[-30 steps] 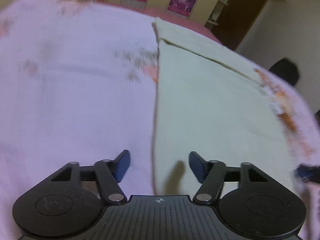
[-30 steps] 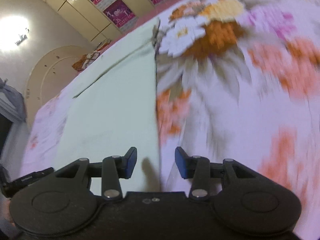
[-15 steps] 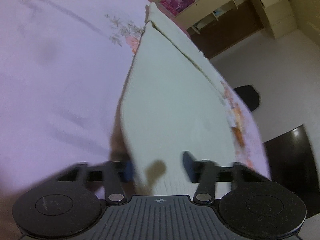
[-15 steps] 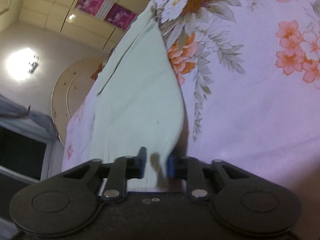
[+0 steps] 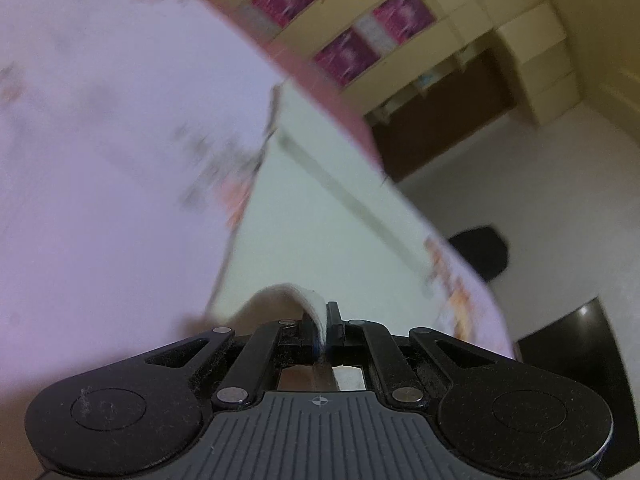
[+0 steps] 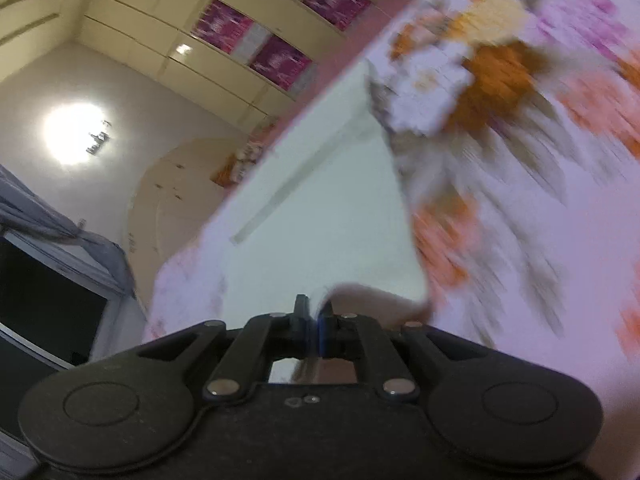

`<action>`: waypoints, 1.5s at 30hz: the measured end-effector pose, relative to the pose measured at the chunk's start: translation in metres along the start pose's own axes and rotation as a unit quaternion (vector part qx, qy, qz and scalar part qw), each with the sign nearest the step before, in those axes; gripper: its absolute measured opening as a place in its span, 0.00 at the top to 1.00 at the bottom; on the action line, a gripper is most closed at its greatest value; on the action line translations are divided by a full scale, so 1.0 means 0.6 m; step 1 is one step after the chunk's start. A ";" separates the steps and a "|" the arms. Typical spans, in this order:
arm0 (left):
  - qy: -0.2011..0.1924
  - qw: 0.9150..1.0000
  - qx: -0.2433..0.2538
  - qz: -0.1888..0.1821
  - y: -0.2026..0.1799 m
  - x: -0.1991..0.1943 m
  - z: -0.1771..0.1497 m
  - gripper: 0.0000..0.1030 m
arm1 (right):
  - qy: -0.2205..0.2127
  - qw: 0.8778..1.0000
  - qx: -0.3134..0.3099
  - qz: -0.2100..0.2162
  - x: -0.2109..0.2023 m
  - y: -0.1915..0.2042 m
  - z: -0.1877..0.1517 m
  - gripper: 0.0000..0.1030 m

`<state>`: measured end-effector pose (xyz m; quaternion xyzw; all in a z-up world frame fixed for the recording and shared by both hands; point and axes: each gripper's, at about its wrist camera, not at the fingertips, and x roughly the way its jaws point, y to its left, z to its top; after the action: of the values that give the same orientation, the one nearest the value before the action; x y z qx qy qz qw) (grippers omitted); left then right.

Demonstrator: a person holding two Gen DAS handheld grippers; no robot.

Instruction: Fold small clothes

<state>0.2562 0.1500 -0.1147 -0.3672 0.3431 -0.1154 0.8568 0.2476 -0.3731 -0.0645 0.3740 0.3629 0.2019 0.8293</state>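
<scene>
Left wrist view: left claw (image 5: 322,326) is clamped shut on the near hem of the cloth (image 5: 320,216), with a little loop of fabric bulging up right by the pads. Right wrist view shows the same deal: right claw (image 6: 314,322) is pinched closed on the other near corner, and that corner is curling up off the bed (image 6: 520,240).

The cloth itself is pale green, lying mostly flat on the floral bed, stretching away from both claws toward the far edge. There's a seam or an already-folded strip across its far part.

What could go wrong, imo: both grips look pretty shallow, just the hem, so a fast lift could let a corner slip out and the fold would land crooked. If one claw travels further than the other, the edge goes skewed. Dragging too low could also bunch the fabric.

Around the cloth: a wardrobe (image 6: 248,36) with pink panels stands beyond the bed, with a dark lump (image 5: 480,252) on the floor off to one side. Nothing sits on the cloth, so the path over it looks free.
</scene>
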 end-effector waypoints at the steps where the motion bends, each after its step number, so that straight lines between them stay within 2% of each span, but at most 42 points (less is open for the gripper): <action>1: -0.006 1.000 0.004 -0.002 -0.013 0.011 0.020 0.97 | -0.006 1.000 -0.007 0.008 0.010 0.012 0.020 0.95; 7: -0.036 0.999 0.029 -0.001 -0.059 0.097 0.165 0.97 | -0.023 0.999 -0.020 0.013 0.081 0.041 0.151 0.95; 13: -0.026 0.998 0.040 0.028 -0.065 0.227 0.274 0.97 | -0.018 1.000 0.009 0.024 0.191 0.008 0.281 0.95; 20: 0.008 0.996 0.048 0.074 -0.053 0.360 0.328 0.97 | 0.000 0.997 0.080 0.020 0.302 -0.070 0.345 0.95; 23: -0.010 0.997 0.037 0.070 -0.037 0.392 0.336 0.97 | 0.007 0.994 0.106 0.025 0.341 -0.102 0.363 0.95; 24: -0.020 0.998 0.023 0.060 -0.029 0.397 0.339 0.97 | 0.004 0.993 0.110 0.036 0.353 -0.112 0.369 0.91; 25: -0.027 0.998 0.005 0.048 -0.022 0.400 0.341 0.97 | -0.009 0.993 0.106 0.041 0.357 -0.117 0.375 0.80; 26: -0.034 0.999 -0.008 0.040 -0.018 0.402 0.341 0.90 | -0.030 0.994 0.098 0.038 0.357 -0.120 0.380 0.69; 27: -0.041 0.999 -0.008 0.034 -0.017 0.401 0.340 0.55 | -0.054 0.994 0.090 0.028 0.352 -0.122 0.383 0.46; 29: -0.087 0.994 0.030 0.052 -0.028 0.388 0.332 0.08 | -0.080 0.994 0.064 0.022 0.341 -0.121 0.385 0.43; 30: -0.099 0.992 0.055 0.060 -0.032 0.387 0.329 0.09 | -0.083 0.995 0.047 0.020 0.335 -0.117 0.385 0.43; 31: -0.092 0.990 0.080 0.064 -0.036 0.392 0.330 0.11 | -0.084 0.996 0.032 0.019 0.331 -0.113 0.384 0.46; 33: -0.073 0.986 0.125 0.089 -0.048 0.406 0.331 0.32 | -0.078 0.997 -0.015 0.005 0.328 -0.098 0.380 0.54; 35: -0.045 0.977 0.175 0.118 -0.065 0.425 0.330 0.44 | -0.064 0.996 -0.058 -0.013 0.335 -0.081 0.375 0.58; 38: -0.008 0.957 0.242 0.158 -0.088 0.449 0.323 0.46 | -0.037 0.992 -0.113 -0.048 0.355 -0.050 0.369 0.62; 41: 0.014 0.942 0.282 0.182 -0.103 0.456 0.318 0.57 | -0.004 0.980 -0.167 -0.104 0.381 -0.024 0.359 0.67; 42: 0.017 0.939 0.291 0.185 -0.109 0.453 0.316 0.78 | 0.003 0.977 -0.179 -0.115 0.387 -0.017 0.355 0.72; 43: 0.017 0.938 0.293 0.184 -0.116 0.448 0.317 0.94 | 0.009 0.974 -0.190 -0.122 0.389 -0.009 0.350 0.82; 45: 0.009 0.937 0.295 0.187 -0.131 0.435 0.318 0.98 | 0.007 0.965 -0.219 -0.141 0.394 0.006 0.343 0.96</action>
<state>0.5816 0.0819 -0.0958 -0.0259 0.3636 -0.0523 0.9297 0.5571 -0.3251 -0.0741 0.1270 0.3651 0.1597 0.9083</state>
